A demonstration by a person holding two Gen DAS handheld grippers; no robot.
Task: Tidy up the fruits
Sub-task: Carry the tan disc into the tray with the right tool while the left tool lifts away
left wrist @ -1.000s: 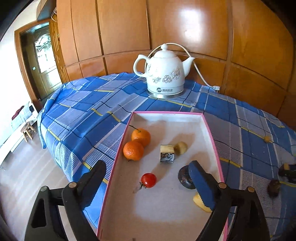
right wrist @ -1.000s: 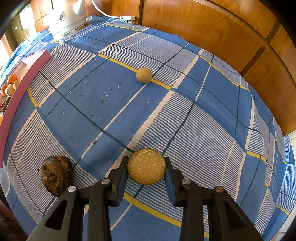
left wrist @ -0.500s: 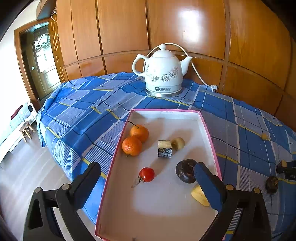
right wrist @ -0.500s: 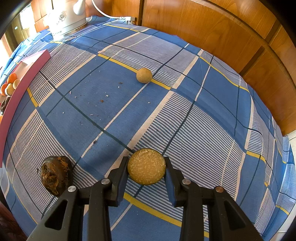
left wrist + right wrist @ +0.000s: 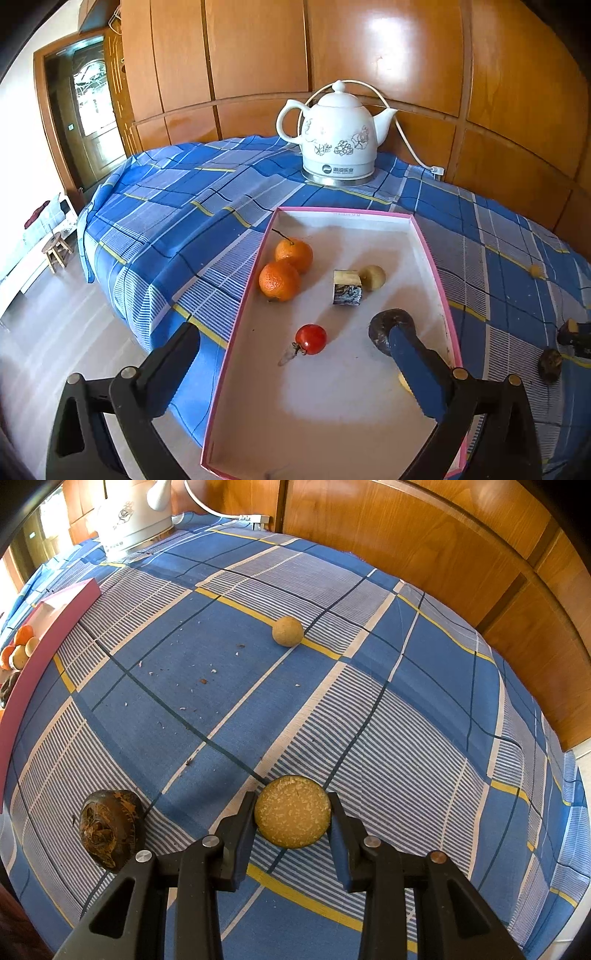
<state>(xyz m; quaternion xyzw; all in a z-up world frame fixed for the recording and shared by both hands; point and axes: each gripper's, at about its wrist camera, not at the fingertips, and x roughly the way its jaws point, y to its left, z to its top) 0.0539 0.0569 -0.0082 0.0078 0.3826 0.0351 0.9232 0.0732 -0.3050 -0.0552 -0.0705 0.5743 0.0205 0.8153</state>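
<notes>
A white tray with a pink rim (image 5: 436, 266) lies on the blue checked cloth. It holds two oranges (image 5: 279, 280), a cherry tomato (image 5: 311, 339), a cut stub (image 5: 347, 288), a small tan fruit (image 5: 375, 277) and a dark round fruit (image 5: 384, 325). My left gripper (image 5: 291, 330) hangs open over the tray's near end with no fruit between its fingers. Its right finger (image 5: 413, 365) partly covers the dark fruit and a yellow piece. My right gripper (image 5: 292, 805) is shut on a round yellow fruit (image 5: 292, 811) down at the cloth.
A dark brown fruit (image 5: 110, 829) lies left of my right gripper. A small tan ball fruit (image 5: 287, 631) lies farther back. A white kettle (image 5: 338, 136) with its cord stands behind the tray by the wooden wall panels. The cloth drops off at the left toward the floor.
My left gripper's jaws have spread wider and it has drawn back a little from the dark fruit in the tray. The right gripper and its yellow fruit have not moved.
</notes>
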